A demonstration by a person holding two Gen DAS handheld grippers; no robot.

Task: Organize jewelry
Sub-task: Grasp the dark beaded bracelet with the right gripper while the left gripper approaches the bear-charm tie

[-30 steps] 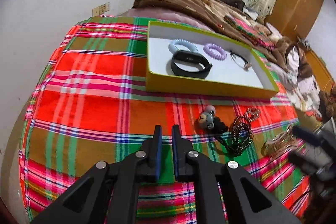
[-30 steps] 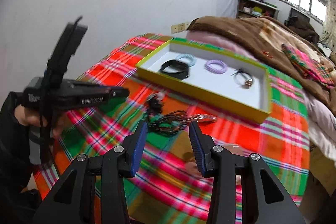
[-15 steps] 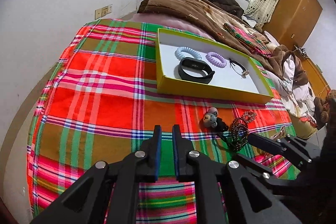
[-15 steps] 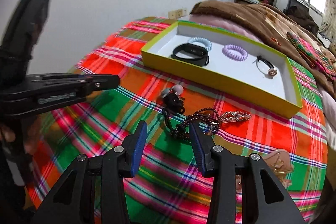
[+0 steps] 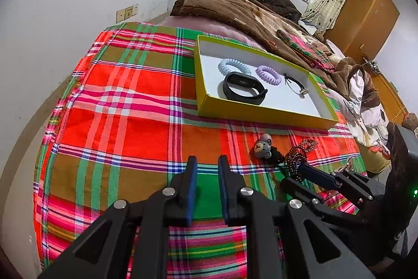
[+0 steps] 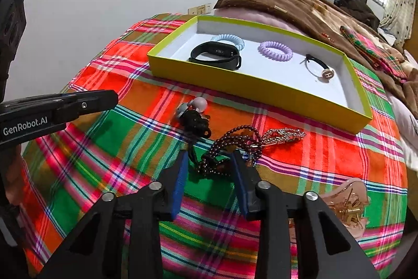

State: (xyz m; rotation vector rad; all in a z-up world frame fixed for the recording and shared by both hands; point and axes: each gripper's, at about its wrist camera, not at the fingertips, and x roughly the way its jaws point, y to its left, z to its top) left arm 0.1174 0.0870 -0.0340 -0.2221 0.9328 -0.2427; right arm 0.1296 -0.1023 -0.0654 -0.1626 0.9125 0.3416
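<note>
Right wrist, bear charm (image 6: 192, 106) beside bead bracelet (image 6: 224, 145)

- A tray (image 6: 250, 89) sits on the plaid cloth (image 6: 326, 156), toward the far side.
- Inside the tray, left to right in the right wrist view: a wristband (image 6: 215, 55) with a coil hair tie (image 6: 230, 39) just behind it, a second coil tie (image 6: 275, 51), a cord bracelet (image 6: 320, 67).
- Before the tray, on the cloth: a bear-charm tie (image 6: 193, 114), and right of it a bead necklace (image 6: 230, 148) with a chain bracelet (image 6: 283, 135).
- A hair clip (image 6: 347, 203) lies nearer, far right.
</note>
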